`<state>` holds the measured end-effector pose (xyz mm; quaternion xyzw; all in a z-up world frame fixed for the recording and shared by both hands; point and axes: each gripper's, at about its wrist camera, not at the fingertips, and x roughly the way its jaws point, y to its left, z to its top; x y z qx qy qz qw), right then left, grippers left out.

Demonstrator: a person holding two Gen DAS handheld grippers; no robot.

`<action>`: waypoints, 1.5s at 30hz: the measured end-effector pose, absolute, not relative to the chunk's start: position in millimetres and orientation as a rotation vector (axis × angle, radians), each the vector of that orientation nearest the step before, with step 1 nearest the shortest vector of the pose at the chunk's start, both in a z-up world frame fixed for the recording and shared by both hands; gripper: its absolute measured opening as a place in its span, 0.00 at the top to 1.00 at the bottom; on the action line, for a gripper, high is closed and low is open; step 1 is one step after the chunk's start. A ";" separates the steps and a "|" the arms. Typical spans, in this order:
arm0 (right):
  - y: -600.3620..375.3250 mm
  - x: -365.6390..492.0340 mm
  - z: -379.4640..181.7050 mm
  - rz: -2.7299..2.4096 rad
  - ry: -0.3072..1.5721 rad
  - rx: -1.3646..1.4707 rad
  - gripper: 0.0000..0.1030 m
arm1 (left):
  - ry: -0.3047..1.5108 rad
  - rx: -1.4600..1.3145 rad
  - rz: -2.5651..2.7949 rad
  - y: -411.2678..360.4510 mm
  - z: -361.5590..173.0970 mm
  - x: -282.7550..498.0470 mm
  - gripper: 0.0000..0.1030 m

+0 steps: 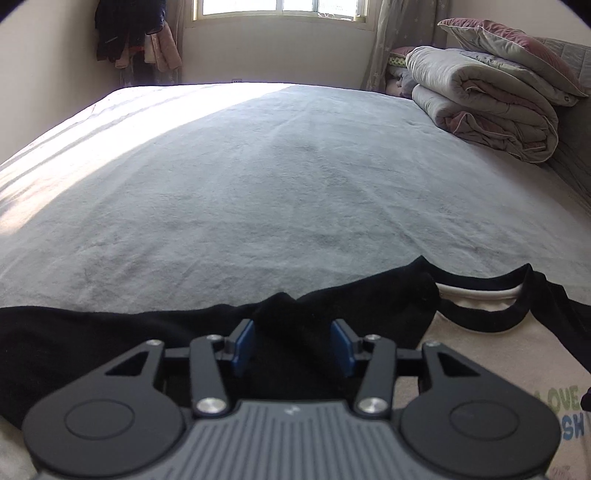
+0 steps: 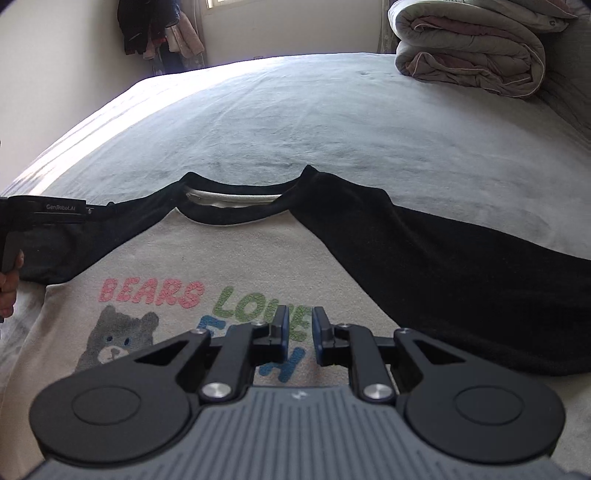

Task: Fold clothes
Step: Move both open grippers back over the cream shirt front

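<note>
The left gripper tilts down over the sweatshirt's black left sleeve, jaws parted fairly wide with a raised ridge of sleeve fabric between the blue pads; whether they press it cannot be told. The right gripper angles down above the printed chest, jaws narrowly apart with nothing between them. The sweatshirt lies face up at the bed's near edge. Only the right view shows the bear print, the other sleeve and a hand on the left gripper's handle; the left view alone shows the window.
</note>
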<state>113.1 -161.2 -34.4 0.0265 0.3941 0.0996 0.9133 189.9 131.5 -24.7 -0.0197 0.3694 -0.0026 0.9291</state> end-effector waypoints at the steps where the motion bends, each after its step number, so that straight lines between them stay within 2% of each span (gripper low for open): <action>1: -162.7 109.3 -34.7 0.204 0.809 0.056 0.71 | 0.756 -0.036 -0.007 125.8 -23.0 181.1 0.50; 2: -164.0 104.9 -34.9 0.203 0.804 0.056 0.62 | 0.757 -0.036 -0.014 122.0 -22.3 173.6 0.48; 3: -165.2 100.2 -35.6 0.207 0.800 0.057 0.59 | 0.760 -0.038 -0.023 118.5 -22.3 166.6 0.45; 4: -166.4 95.5 -36.6 0.212 0.802 0.058 0.59 | 0.766 -0.037 -0.033 113.5 -22.9 157.3 0.43; 6: -167.4 86.0 -39.1 0.212 0.815 0.049 0.59 | 0.783 -0.010 -0.037 100.8 -26.9 137.5 0.32; 10: -170.1 62.8 -42.4 0.209 0.832 0.021 0.59 | 0.832 0.044 -0.040 80.8 -42.1 99.6 0.30; 15: -177.9 24.9 -43.1 0.206 0.834 0.011 0.58 | 0.827 0.047 -0.011 70.1 -52.6 52.8 0.21; 34: -181.7 -83.6 -42.1 0.219 0.890 -0.086 0.52 | 0.893 0.141 -0.103 24.9 -46.9 -70.9 0.15; 45: -194.7 -112.2 -34.2 0.223 0.934 -0.128 0.46 | 0.876 0.208 -0.221 -22.8 -25.2 -88.9 0.11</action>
